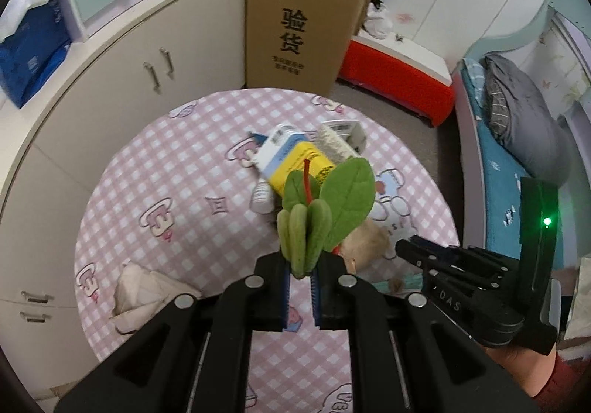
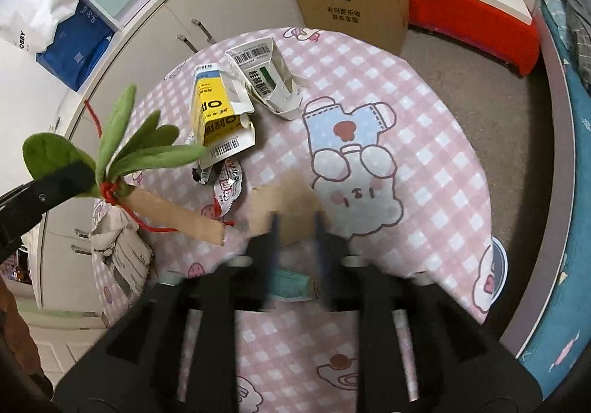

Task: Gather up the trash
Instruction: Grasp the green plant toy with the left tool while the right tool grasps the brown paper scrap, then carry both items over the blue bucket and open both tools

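Left hand-held gripper clamping plush leaves

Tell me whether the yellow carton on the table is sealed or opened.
Opened. The yellow carton lies on its side on the checked tablecloth, its near end flaps torn apart and splayed; whether anything is inside cannot be told.

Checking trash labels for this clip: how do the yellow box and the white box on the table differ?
The yellow box is yellow, blue and white; the white box is white with a green label. The yellow box lies nearer the plush leaves; the white box sits farther back. Both are opened, barcoded cartons on the checked cloth.
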Tool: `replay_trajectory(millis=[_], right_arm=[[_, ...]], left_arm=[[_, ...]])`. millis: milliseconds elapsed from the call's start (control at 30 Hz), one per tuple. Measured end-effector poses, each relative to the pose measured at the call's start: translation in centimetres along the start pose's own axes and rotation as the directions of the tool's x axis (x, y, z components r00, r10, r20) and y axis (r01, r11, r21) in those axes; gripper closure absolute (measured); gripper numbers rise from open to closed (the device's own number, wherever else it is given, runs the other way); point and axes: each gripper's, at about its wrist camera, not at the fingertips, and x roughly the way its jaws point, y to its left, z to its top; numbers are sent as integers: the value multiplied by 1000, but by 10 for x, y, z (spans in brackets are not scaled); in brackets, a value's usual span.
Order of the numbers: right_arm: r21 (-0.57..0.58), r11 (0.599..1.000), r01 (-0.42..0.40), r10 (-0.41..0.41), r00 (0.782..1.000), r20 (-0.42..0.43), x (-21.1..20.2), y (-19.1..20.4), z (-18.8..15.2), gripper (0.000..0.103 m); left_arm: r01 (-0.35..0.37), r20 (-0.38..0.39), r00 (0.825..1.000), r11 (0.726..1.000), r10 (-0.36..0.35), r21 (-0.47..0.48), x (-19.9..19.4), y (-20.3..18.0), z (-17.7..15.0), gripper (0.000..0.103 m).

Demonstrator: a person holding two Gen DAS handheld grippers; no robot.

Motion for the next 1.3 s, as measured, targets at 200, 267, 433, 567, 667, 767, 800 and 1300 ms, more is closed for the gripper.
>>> replay_trajectory(millis=[200, 267, 433, 567, 667, 767, 800, 1300], right_arm=[[-49, 998, 38, -39, 999, -22, 19, 14, 0, 50], [-63, 996, 67, -69, 997, -36, 31, 17, 1, 49], [-114, 986, 119, -126, 991, -53, 54, 28, 4, 39], [-125, 980, 152, -160, 986, -54, 60, 28, 4, 52], [-106, 985, 133, -139, 989, -51, 53, 21, 7, 66], [-71, 993, 94, -97, 995, -36, 36, 12, 9, 71], [-58, 995, 82, -83, 996, -25, 30, 9, 9, 71], [163, 986, 27, -67, 967, 246, -149, -95, -16, 71]], left_arm=[[-18, -21, 1000, 999, 17, -30, 13, 19, -3, 94], [-22, -38, 999, 999, 21, -31, 22, 26, -3, 94], [-23, -66, 998, 999, 21, -27, 38, 40, 1, 94], [-5, -71, 997, 1000, 3, -27, 40, 42, 1, 94], [18, -53, 998, 999, -20, -32, 33, 38, 2, 94], [52, -16, 998, 998, -52, -36, 17, 28, 7, 94], [54, -2, 999, 998, -54, -27, 11, 22, 9, 94], [192, 78, 976, 971, -204, 145, -39, -138, 9, 94]])
